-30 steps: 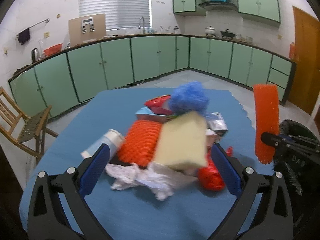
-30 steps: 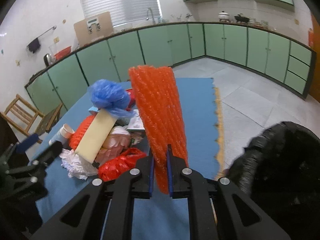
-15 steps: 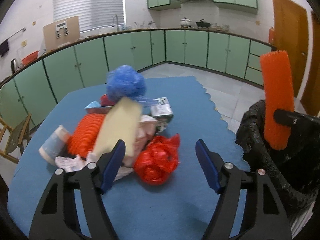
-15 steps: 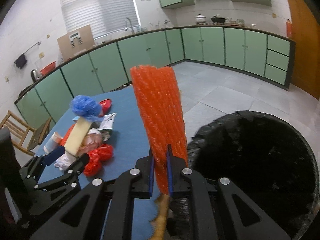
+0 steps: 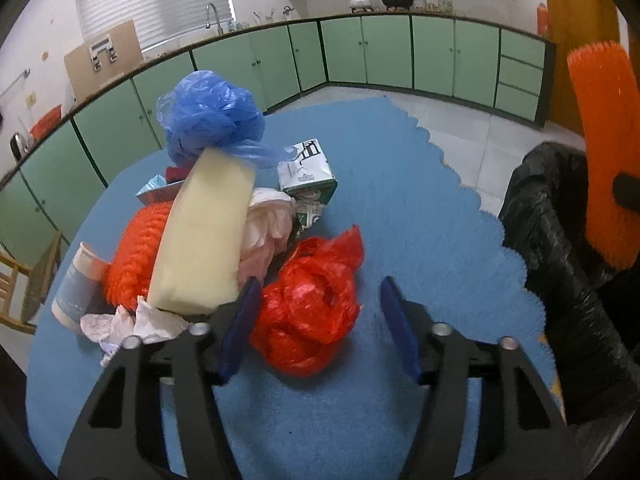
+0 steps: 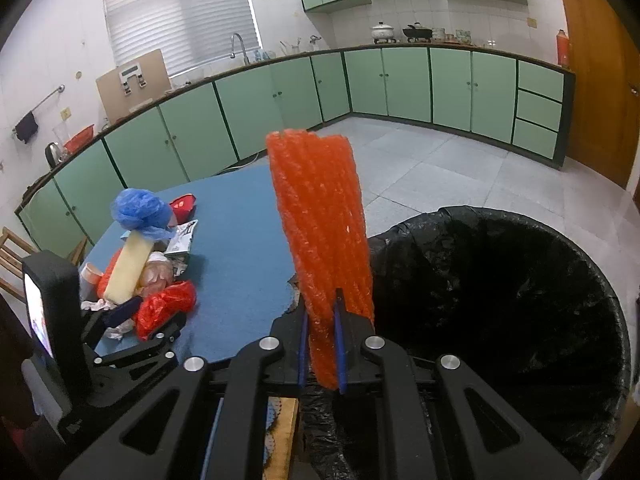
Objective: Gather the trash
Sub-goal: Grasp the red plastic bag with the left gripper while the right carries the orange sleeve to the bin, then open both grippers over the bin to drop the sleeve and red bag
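Pinching the orange foam net [image 6: 320,240] upright, the right gripper [image 6: 320,354] hangs at the black bin [image 6: 520,300] rim (drop looks imminent). Next: carry it over the opening and release, while the left gripper [image 5: 320,320], spread wide, straddles the red bag [image 5: 312,304] on the blue table [image 5: 400,208].

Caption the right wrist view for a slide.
Right gripper pinches an orange foam net upright beside the black-lined trash bin; remaining trash pile waits on the blue table.

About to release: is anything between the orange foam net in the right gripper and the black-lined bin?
Nothing visible. The right gripper holds the orange foam net sleeve upright at the rim of the black-lined trash bin, whose mouth is open and unobstructed.
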Demonstrator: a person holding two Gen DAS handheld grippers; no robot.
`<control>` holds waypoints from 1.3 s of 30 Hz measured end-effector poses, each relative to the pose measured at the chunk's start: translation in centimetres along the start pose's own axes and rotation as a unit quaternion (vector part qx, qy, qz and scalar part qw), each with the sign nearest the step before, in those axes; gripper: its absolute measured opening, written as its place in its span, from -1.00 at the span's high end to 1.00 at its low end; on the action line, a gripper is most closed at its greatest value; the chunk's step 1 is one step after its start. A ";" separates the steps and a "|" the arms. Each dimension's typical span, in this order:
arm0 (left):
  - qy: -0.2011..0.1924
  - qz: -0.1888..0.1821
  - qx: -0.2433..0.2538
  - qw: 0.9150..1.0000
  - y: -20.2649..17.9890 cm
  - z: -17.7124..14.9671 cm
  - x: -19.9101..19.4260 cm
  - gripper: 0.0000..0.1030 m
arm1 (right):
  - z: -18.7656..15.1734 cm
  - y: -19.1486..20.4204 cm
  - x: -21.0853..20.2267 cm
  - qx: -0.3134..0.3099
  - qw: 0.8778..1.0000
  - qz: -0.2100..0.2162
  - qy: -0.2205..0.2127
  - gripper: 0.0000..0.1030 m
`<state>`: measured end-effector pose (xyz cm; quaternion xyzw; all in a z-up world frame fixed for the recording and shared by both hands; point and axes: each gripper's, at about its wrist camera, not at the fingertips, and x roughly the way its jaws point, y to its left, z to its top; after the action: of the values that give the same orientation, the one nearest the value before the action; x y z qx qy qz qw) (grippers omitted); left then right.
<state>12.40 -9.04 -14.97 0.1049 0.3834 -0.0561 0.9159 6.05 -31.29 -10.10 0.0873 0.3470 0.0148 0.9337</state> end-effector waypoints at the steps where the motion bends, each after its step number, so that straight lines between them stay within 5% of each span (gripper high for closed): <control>1: 0.000 -0.003 -0.001 1.000 0.1 -0.1 -0.1 0.25 | 0.0 0.0 -0.1 0.000 1.000 0.000 0.000 0.78; 7: -0.010 -0.039 -0.046 0.998 2.0 0.3 -1.2 0.45 | 0.0 -0.2 -1.0 0.002 1.000 -0.004 -0.007 0.78; 16: -0.085 -0.090 -0.056 0.991 1.6 2.6 -7.7 0.49 | 0.2 -1.6 -4.6 0.015 0.999 -0.011 -0.037 0.78; 31: -0.093 -0.209 0.004 0.973 -9.3 5.5 -10.4 0.49 | -1.7 -9.4 -8.4 0.066 0.993 -0.083 -0.041 0.78; 39: -0.067 -0.234 0.041 0.969 -15.8 5.9 -8.4 0.49 | -3.3 -13.2 -7.5 0.090 0.990 -0.109 -0.024 0.78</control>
<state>7.70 -25.58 -7.24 0.0461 0.3320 -0.2912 0.8960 -2.19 -44.48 -10.02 0.1328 0.3316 -0.1207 0.9262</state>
